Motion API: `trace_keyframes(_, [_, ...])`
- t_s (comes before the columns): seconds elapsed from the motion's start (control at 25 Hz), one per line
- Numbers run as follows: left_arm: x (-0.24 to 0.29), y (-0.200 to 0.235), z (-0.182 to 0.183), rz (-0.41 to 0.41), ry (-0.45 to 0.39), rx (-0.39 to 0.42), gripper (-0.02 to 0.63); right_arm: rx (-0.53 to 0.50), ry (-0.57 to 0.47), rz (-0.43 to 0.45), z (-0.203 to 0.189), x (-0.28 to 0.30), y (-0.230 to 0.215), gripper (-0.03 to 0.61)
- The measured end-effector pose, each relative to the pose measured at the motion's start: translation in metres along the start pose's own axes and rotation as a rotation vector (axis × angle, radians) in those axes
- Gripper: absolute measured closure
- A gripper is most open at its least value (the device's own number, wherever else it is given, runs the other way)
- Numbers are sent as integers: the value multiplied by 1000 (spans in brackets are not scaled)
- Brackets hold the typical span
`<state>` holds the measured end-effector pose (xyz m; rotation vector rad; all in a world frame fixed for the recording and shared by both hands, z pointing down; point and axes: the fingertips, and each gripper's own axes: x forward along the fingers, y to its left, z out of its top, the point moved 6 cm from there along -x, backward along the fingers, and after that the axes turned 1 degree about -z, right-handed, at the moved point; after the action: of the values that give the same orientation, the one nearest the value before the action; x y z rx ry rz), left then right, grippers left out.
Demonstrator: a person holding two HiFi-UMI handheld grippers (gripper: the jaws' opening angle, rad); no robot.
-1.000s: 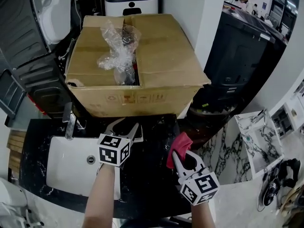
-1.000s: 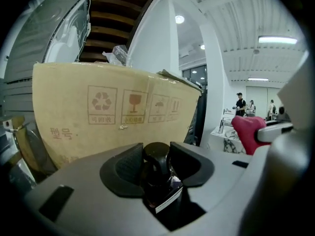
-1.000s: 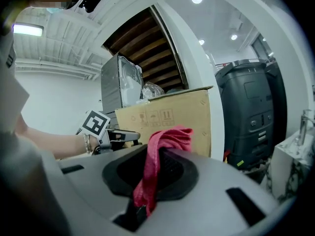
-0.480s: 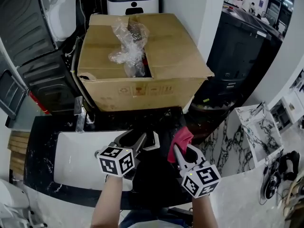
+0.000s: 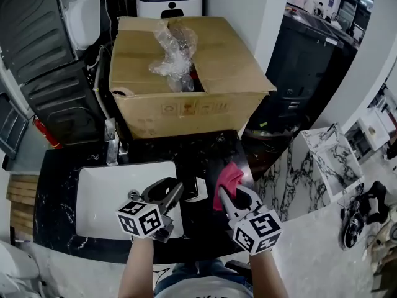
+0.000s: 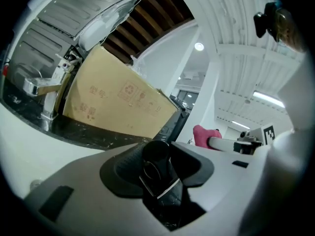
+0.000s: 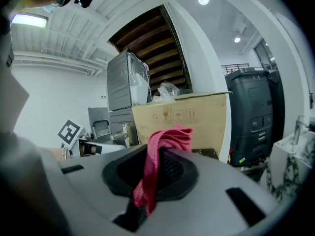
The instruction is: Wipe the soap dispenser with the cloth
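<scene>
The soap dispenser [image 6: 158, 173], a dark bottle with a rounded top and a pale band across its body, is gripped between the jaws of the left gripper [image 6: 157, 176], which are clamped against its sides. In the head view it is hard to make out against the dark stone, but the left gripper [image 5: 172, 192] is seen held over the right edge of the white sink [image 5: 93, 197], near the front of the black marbled counter [image 5: 186, 151]. Just to its right, the red cloth [image 5: 228, 177] is pinched in the right gripper [image 5: 228, 194], whose jaws are clenched on it; a bunched fold stands above the jaws and a tail hangs down between them [image 7: 157, 161]. The cloth and the dispenser are kept close together but apart. A chrome faucet [image 5: 111, 143] is seen at the sink's far edge. Behind the counter, a large cardboard box [image 5: 186, 104] is shown with crumpled clear plastic [image 5: 177, 51] rising from its open top.
</scene>
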<state>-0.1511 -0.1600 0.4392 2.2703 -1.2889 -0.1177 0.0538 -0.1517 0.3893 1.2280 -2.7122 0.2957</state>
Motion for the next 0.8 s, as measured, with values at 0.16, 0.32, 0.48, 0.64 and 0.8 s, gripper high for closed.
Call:
trace_keyframes(0.16, [-7, 11, -4, -17, -22, -48, 431, 26, 19, 20, -11, 6, 13, 526])
trace_keyframes(0.32, [-7, 11, -4, -29, -17, -35, 431, 40, 56, 88, -21, 26, 23, 527])
trace_keyframes(0.48, [-6, 12, -2, -35, -8, -14, 431, 23, 132, 168, -31, 53, 29, 528])
trace_keyframes(0.64, [-6, 12, -2, -32, -7, -14, 431, -13, 202, 192, -38, 62, 27, 528])
trace_keyframes(0.8, [-6, 12, -2, -29, -5, -9, 431, -35, 277, 139, -54, 62, 11, 528])
